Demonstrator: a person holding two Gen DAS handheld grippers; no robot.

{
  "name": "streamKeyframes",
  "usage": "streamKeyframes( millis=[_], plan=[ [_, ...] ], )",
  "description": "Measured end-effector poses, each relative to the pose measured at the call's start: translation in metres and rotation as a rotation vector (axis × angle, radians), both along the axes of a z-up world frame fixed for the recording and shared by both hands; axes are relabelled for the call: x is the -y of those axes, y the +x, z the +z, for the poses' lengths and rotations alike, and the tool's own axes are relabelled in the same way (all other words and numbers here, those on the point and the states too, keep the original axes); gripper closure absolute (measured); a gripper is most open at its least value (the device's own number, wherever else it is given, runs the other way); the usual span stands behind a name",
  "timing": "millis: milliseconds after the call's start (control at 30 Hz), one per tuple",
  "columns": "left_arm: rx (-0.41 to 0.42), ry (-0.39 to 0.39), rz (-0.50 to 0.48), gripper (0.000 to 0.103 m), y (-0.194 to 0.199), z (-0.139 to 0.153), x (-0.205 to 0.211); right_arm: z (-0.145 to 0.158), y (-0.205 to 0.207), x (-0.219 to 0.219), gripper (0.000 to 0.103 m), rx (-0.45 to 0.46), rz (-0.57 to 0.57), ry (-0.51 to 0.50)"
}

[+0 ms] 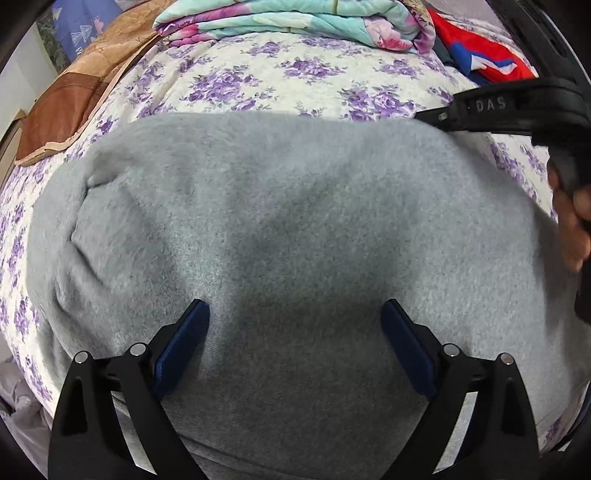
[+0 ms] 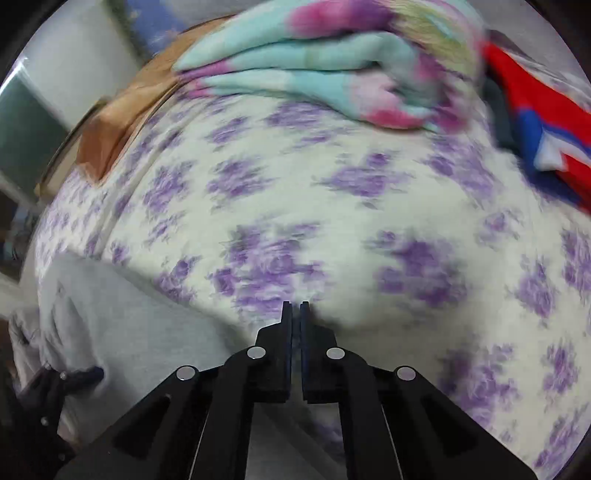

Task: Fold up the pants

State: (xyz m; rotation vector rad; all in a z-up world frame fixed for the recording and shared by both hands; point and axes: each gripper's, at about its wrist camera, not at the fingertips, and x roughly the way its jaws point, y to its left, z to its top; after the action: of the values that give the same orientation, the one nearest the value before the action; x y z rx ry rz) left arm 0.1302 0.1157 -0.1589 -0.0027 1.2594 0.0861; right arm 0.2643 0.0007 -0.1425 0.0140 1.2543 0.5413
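Grey fleece pants lie folded into a broad pad on the floral bed sheet. My left gripper points steeply down over the near part of the pants, its blue pads spread wide and the cloth lying slack between them. My right gripper is shut, and nothing shows between its fingers. It hovers over the sheet just right of the pants' edge. In the left wrist view the right gripper reaches in from the right, near the pants' far right corner. The right wrist view is blurred.
A folded teal and pink quilt lies at the far side of the bed, with a red and blue cloth beside it on the right. A brown patchwork cushion sits at the far left edge. A hand holds the right gripper.
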Motion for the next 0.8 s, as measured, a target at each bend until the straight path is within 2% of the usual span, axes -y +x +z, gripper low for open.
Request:
streamKeyframes(
  millis=[33,100,167,200,233,267,300,333,367,400,433,467,500,533,600,733,800],
  plan=[
    [-0.008,0.002,-0.003,0.011,0.0,0.002,-0.001,0.005,0.001,0.011,0.097,-0.049,-0.022,0.066],
    [-0.019,0.012,0.013,0.012,-0.002,0.011,-0.003,0.035,-0.016,0.035,0.094,-0.02,0.009,0.151],
    [0.011,-0.053,0.019,0.012,-0.007,0.022,-0.005,0.046,-0.038,0.045,0.09,-0.05,0.074,0.208],
    [0.025,-0.083,0.019,0.012,-0.008,0.026,-0.004,0.045,-0.051,0.049,0.085,-0.083,0.101,0.216],
    [0.031,-0.102,0.018,0.012,-0.007,0.028,-0.002,0.039,-0.06,0.051,0.072,-0.106,0.119,0.203],
    [0.029,-0.103,0.007,0.012,-0.003,0.026,0.002,0.025,-0.07,0.053,0.065,-0.11,0.128,0.137],
    [0.023,-0.08,0.001,0.012,0.001,0.022,0.006,0.01,-0.076,0.061,0.066,-0.08,0.111,0.019],
    [-0.001,-0.019,0.004,0.012,0.005,0.012,0.01,0.001,-0.077,0.067,0.07,-0.065,0.076,-0.05],
    [-0.034,0.011,0.011,0.009,0.01,0.003,0.009,-0.005,-0.078,0.089,0.087,-0.055,-0.018,-0.071],
    [-0.046,0.008,0.02,0.009,0.012,-0.002,0.008,0.002,-0.082,0.109,0.089,-0.04,-0.11,-0.054],
    [-0.039,0.004,0.03,0.009,0.012,0.0,0.007,0.016,-0.091,0.127,0.075,0.006,-0.184,-0.06],
    [-0.035,0.006,0.028,0.011,0.012,0.005,0.009,0.03,-0.1,0.14,0.048,0.058,-0.22,-0.057],
    [-0.024,0.009,0.014,0.011,0.01,0.01,0.012,0.051,-0.116,0.162,0.039,0.129,-0.257,-0.022],
    [-0.011,0.015,-0.003,0.011,0.009,0.014,0.015,0.06,-0.124,0.173,0.034,0.148,-0.273,-0.002],
    [0.014,0.032,-0.028,0.011,0.006,0.024,0.025,0.08,-0.157,0.213,0.034,0.137,-0.338,0.05],
    [0.036,-0.066,-0.071,0.008,-0.004,0.034,0.049,0.095,-0.233,0.288,0.023,0.083,-0.486,0.155],
    [0.022,-0.1,-0.102,0.008,-0.012,0.029,0.06,0.088,-0.269,0.311,0.016,0.056,-0.606,0.179]
  ],
)
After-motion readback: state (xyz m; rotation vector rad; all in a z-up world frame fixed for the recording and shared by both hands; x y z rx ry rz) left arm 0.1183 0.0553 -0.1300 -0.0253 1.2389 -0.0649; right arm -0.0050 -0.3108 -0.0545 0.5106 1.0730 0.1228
